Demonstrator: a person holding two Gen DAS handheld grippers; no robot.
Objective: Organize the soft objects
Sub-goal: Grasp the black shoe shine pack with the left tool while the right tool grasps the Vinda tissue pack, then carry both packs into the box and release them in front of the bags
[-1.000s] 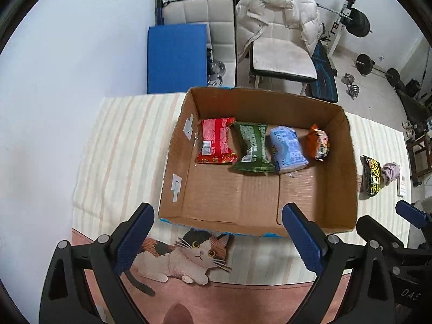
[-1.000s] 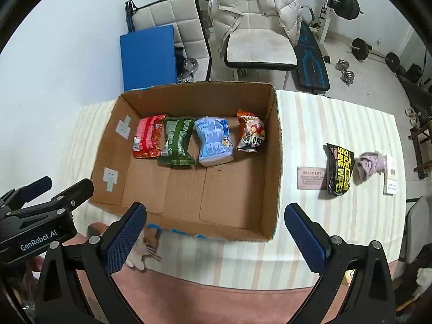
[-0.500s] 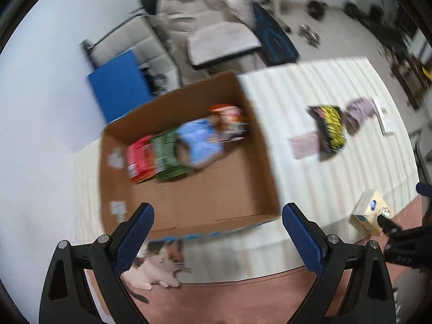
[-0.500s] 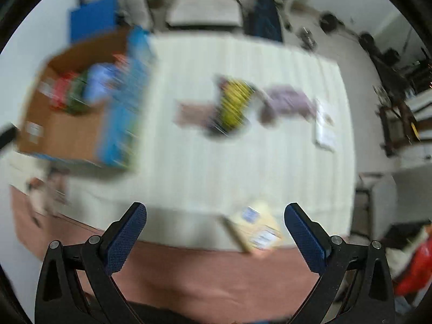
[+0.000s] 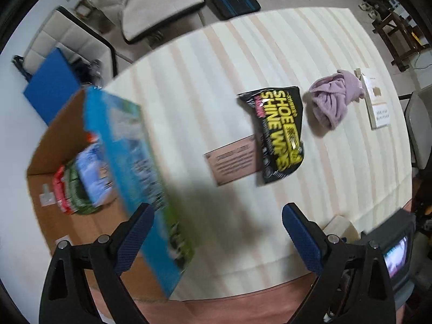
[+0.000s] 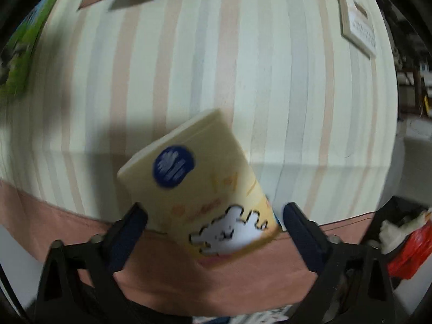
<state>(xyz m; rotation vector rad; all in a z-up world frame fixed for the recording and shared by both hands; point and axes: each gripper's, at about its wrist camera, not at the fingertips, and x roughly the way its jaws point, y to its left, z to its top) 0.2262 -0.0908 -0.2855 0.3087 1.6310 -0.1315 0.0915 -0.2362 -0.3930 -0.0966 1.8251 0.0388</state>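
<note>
A yellow tissue pack [image 6: 199, 189] with a blue circle and a white cartoon lies at the table's near edge, between the open jaws of my right gripper [image 6: 214, 213]; contact cannot be told. It also shows in the left wrist view [image 5: 341, 228]. My left gripper [image 5: 217, 216] is open and empty above the striped cloth. A black and yellow shoe-wipes pouch [image 5: 280, 132] and a crumpled lilac cloth [image 5: 334, 98] lie ahead of it. The cardboard box [image 5: 81, 224] at left holds several snack packets [image 5: 83, 178].
A pink card [image 5: 233, 160] lies beside the pouch, and a white framed sign [image 5: 375, 102] at the far right. The box's blue printed side [image 5: 137, 172] stands close to my left finger. Chairs and gym weights stand beyond the table.
Both grippers swung right, away from the box. The right one dropped low to the tissue pack at the table edge. The left one now faces the pouch and cloth.
</note>
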